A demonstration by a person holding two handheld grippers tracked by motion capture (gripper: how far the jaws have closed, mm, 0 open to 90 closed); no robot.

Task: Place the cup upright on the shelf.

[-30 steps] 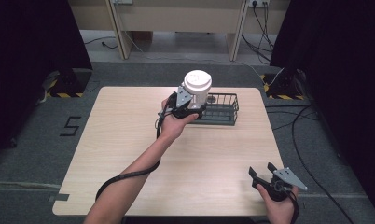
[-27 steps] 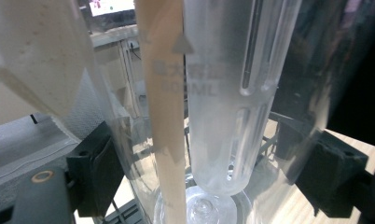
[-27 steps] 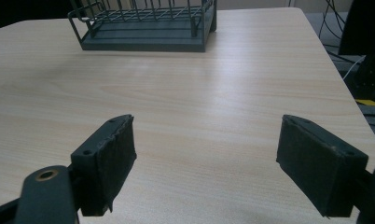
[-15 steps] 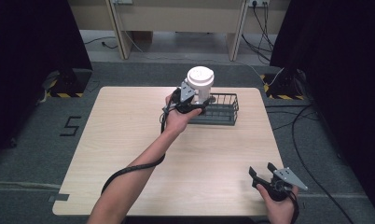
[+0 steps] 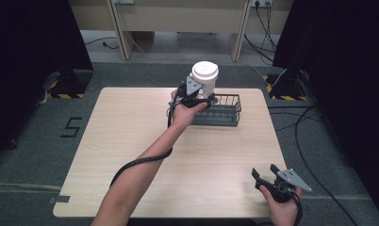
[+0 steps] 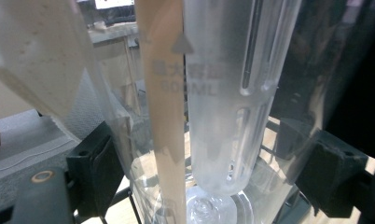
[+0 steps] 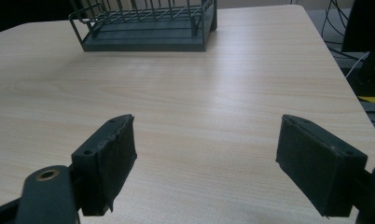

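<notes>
Nearest to you, your right gripper (image 5: pixel 267 178) rests at the table's (image 5: pixel 131 141) front right corner with its jaws spread wide and nothing between them. Its own camera looks across bare wood toward the wire basket (image 7: pixel 143 23). Parked there, it stays out of the working arm's path, ready if the basket needs steadying.

Farther out, your left forearm (image 5: pixel 145 169) stretches across the middle of the table, the cable (image 5: pixel 140 162) trailing beside it.

At the far end of that reach, your left gripper (image 5: pixel 197 98) is clamped around the lower body of the clear bottle (image 5: pixel 204 84). The bottle has a white lid and stands upright just over the left end of the basket (image 5: pixel 218 110) (whether its base already touches the basket floor, I cannot tell). In the left gripper view both pads press the transparent wall, with a frosted inner tube (image 6: pixel 223 116) visible inside the bottle (image 6: pixel 143 154). Holding low on the body likely keeps the tall bottle from tipping while it goes down between the wires.
</notes>
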